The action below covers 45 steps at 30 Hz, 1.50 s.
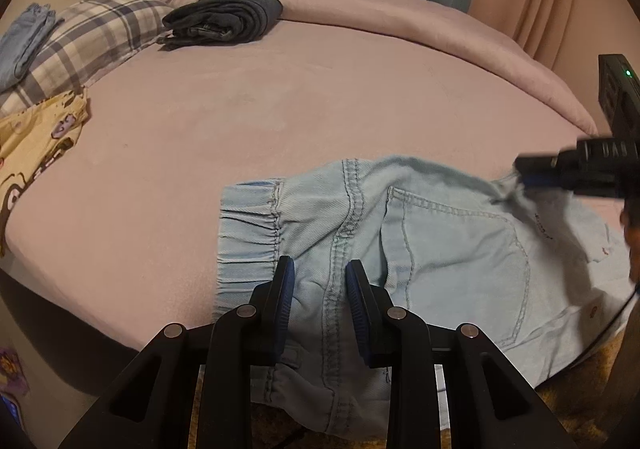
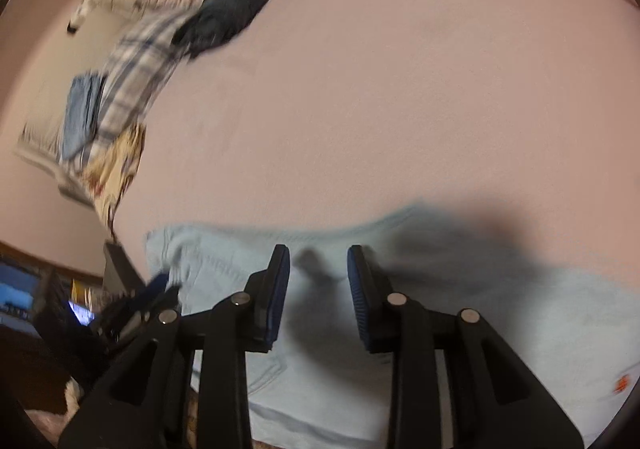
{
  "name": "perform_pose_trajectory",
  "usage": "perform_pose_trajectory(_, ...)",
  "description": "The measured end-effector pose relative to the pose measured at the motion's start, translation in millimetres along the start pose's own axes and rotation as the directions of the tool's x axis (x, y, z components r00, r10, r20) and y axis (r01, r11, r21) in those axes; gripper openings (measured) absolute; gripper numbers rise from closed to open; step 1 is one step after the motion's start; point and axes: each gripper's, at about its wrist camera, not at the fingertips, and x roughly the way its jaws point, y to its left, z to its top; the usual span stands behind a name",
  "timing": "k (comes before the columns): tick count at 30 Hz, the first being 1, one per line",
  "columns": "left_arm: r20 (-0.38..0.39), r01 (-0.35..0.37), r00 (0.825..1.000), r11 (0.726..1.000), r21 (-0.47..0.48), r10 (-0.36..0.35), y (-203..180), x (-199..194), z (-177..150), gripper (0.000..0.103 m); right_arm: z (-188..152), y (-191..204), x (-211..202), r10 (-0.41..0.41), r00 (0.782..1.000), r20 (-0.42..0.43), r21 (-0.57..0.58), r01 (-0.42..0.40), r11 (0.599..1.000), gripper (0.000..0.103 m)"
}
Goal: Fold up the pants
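On the near edge of the pink bed (image 1: pixel 280 109) lie my pale blue denim pants (image 1: pixel 440 241); left gripper (image 1: pixel 320 269) and right gripper (image 2: pixel 319 253) hover above them, fingers apart, gripping nothing.

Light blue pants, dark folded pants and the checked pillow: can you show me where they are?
light blue pants (image 1: pixel 452 241), left wrist view, on the back pocket.
dark folded pants (image 1: pixel 226 19), left wrist view, on the top layer.
checked pillow (image 1: pixel 100 29), left wrist view, on the middle of its cover.
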Motion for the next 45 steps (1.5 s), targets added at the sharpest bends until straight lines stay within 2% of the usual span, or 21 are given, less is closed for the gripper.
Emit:
perform_pose_trajectory(1,0.002,0.002,1.000,1.000,0.002,-0.002,0.3,0.0,-0.3,0.030,7.0,-10.0,-6.9,-0.025,1.000,0.010,0.018,0.024,1.000,0.039)
perform_pose_trajectory(3,0.005,0.002,1.000,1.000,0.004,-0.002,0.0,-0.1,-0.8,0.030,15.4,-23.6,-9.9,-0.030,1.000,0.006,0.039,0.030,0.999,0.054)
perform_pose_trajectory(6,0.014,-0.006,1.000,1.000,0.015,0.006,-1.3,0.3,-2.0,0.030,17.7,-30.2,4.2,-0.006,0.997,-0.074,0.074,0.012,0.997,0.055)
perform_pose_trajectory(7,0.016,-0.007,1.000,1.000,0.018,0.007,-1.3,0.3,-3.0,0.030,17.6,-29.5,12.3,0.028,0.993,-0.116,0.073,-0.019,0.997,0.055)
perform_pose_trajectory(8,0.017,-0.009,1.000,1.000,0.020,0.009,-1.4,0.3,-3.0,0.030,15.6,-25.4,19.9,0.060,0.986,-0.157,0.060,-0.051,0.997,0.047)
perform_pose_trajectory(9,0.018,-0.009,1.000,1.000,0.021,0.009,-1.3,0.3,-3.0,0.030,15.7,-23.7,23.2,0.070,0.982,-0.175,0.050,-0.062,0.997,0.035)
perform_pose_trajectory(10,0.019,-0.009,1.000,1.000,0.020,0.009,-1.7,0.1,-3.6,0.030,13.1,-18.5,26.5,0.061,0.980,-0.189,0.026,-0.057,0.998,0.031)
perform_pose_trajectory(11,0.020,-0.009,1.000,1.000,0.022,0.009,-2.3,0.0,-3.9,0.030,11.1,-12.5,28.0,0.017,0.984,-0.176,-0.011,-0.019,1.000,0.020)
perform_pose_trajectory(12,0.021,-0.008,1.000,1.000,0.026,0.007,-2.7,-0.1,-3.9,0.030,7.3,-9.1,26.4,-0.060,0.988,-0.144,-0.066,0.051,0.997,0.011)
perform_pose_trajectory(16,0.005,0.028,1.000,0.999,0.029,-0.028,0.5,-4.1,1.0,0.031,4.2,-19.2,17.9,-0.046,0.997,-0.057,0.014,0.047,0.999,0.008)
perform_pose_trajectory(21,-0.056,0.117,0.991,0.987,-0.107,-0.123,20.5,-23.2,15.0,0.031,-5.7,-21.3,34.8,-0.084,0.996,-0.032,0.038,0.086,0.996,0.007)
perform_pose_trajectory(23,-0.084,0.107,0.989,0.980,-0.168,-0.122,30.2,-26.7,14.5,0.031,-8.9,-14.6,35.3,-0.112,0.994,0.002,0.015,0.112,0.994,0.007)
perform_pose_trajectory(26,-0.137,0.077,0.985,0.978,-0.196,-0.105,38.5,-14.4,5.2,0.030,-12.1,-6.0,36.8,-0.160,0.986,0.036,-0.017,0.161,0.987,0.006)
perform_pose_trajectory(28,-0.142,0.064,0.985,0.976,-0.208,-0.095,41.3,-7.9,0.8,0.029,-16.1,-3.3,35.0,-0.198,0.978,0.061,-0.060,0.201,0.978,0.006)
perform_pose_trajectory(30,-0.152,0.055,0.984,0.974,-0.218,-0.090,41.8,-6.0,2.8,0.028,-17.8,3.0,30.9,-0.229,0.970,0.079,-0.093,0.235,0.967,0.010)
perform_pose_trajectory(32,-0.166,0.053,0.982,0.972,-0.228,-0.092,40.3,-6.5,4.7,0.028,-17.8,2.6,20.6,-0.230,0.970,0.084,-0.085,0.237,0.968,0.011)
perform_pose_trajectory(34,-0.175,0.054,0.980,0.975,-0.218,-0.094,37.6,-7.9,6.2,0.028,-17.7,9.2,1.5,-0.214,0.970,0.119,-0.082,0.224,0.971,0.017)
perform_pose_trajectory(36,-0.186,0.051,0.978,0.975,-0.217,-0.092,35.7,-13.0,9.9,0.028,-22.3,19.1,-17.0,-0.200,0.968,0.150,-0.104,0.217,0.971,0.038)
perform_pose_trajectory(38,-0.184,0.049,0.979,0.974,-0.220,-0.091,33.3,-23.8,18.5,0.028,-31.5,24.1,-26.5,-0.204,0.968,0.147,-0.121,0.223,0.967,0.044)
perform_pose_trajectory(42,-0.136,0.109,0.981,0.975,-0.195,-0.138,17.3,-45.4,26.2,0.028,-48.8,22.6,-8.2,-0.166,0.983,0.076,-0.135,0.176,0.975,0.042)
perform_pose_trajectory(45,-0.180,0.158,0.966,0.975,-0.158,-0.185,-3.8,-38.8,21.2,0.028,-54.9,15.4,19.4,-0.225,0.973,0.047,-0.127,0.229,0.965,0.040)
